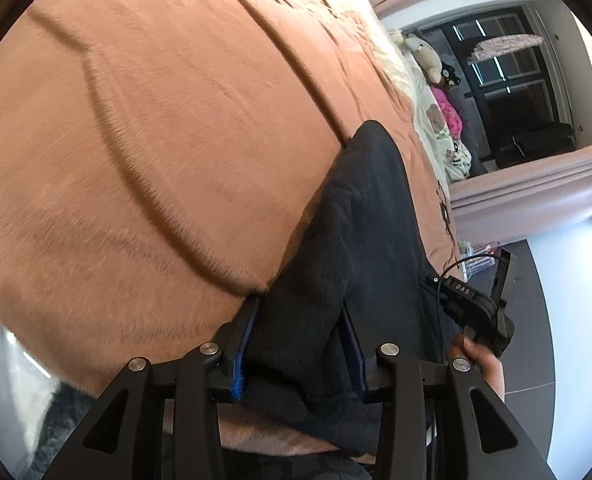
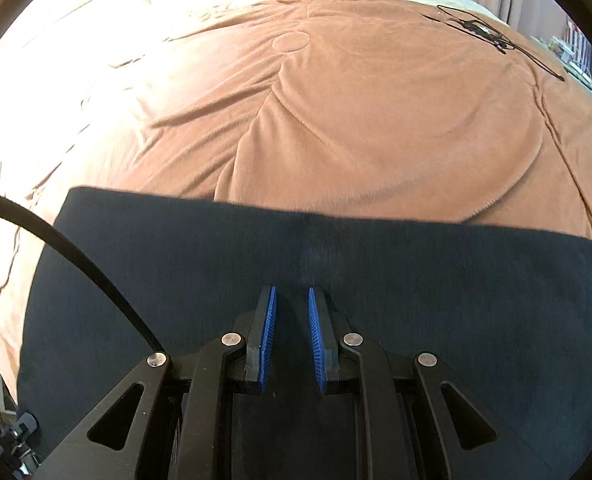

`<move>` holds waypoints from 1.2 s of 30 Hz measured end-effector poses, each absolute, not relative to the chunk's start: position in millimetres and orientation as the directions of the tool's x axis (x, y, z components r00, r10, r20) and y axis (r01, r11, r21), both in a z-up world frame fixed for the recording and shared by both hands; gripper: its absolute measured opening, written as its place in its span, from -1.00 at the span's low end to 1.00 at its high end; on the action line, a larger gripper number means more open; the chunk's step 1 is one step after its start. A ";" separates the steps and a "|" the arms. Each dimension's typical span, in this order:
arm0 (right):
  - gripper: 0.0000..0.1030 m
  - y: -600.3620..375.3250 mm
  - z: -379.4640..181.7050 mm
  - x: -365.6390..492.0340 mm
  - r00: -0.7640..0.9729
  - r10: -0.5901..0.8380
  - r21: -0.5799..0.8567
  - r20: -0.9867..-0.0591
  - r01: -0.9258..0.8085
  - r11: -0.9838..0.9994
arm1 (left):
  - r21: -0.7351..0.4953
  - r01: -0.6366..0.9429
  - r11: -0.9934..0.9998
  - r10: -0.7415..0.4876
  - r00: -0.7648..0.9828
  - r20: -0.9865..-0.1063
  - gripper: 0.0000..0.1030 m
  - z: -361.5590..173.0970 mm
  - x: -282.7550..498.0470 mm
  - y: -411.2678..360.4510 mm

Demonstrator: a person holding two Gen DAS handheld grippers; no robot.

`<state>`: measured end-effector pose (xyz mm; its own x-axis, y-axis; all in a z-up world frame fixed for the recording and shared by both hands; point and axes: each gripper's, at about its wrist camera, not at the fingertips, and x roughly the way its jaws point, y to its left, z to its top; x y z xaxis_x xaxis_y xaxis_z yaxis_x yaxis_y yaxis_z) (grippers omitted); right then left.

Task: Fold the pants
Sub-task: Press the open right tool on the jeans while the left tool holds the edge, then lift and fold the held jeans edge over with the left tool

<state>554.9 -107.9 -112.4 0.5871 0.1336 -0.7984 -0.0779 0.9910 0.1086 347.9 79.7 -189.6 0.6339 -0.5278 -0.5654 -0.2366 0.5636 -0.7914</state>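
Dark navy pants lie on a tan fleece blanket that covers a bed. In the left wrist view my left gripper straddles a bunched fold of the pants. Its blue pads stand apart and the cloth sits loosely between them. In the right wrist view the pants spread wide under my right gripper. Its pads are nearly together, with dark cloth filling the narrow gap. A person's hand holds the right tool at the pants' right edge.
The blanket stretches far beyond the pants. A thin black cable lies on it at the far right. Plush toys and pillows sit at the bed's head beside a dark window. Grey floor tiles border the bed.
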 end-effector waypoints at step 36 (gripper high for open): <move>-0.75 -157.2 -113.8 374.9 0.542 0.371 0.337 -0.754 -0.165 0.927 | -0.761 0.094 0.642 -0.616 0.654 -0.439 -0.65 -46.9 357.8 -5.6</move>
<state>374.9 -157.2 -113.8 0.5415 0.3711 -0.7544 -0.1653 0.9268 0.3373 357.8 -5.6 -46.9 0.6542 -0.6161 -0.4387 0.0936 0.6415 -0.7614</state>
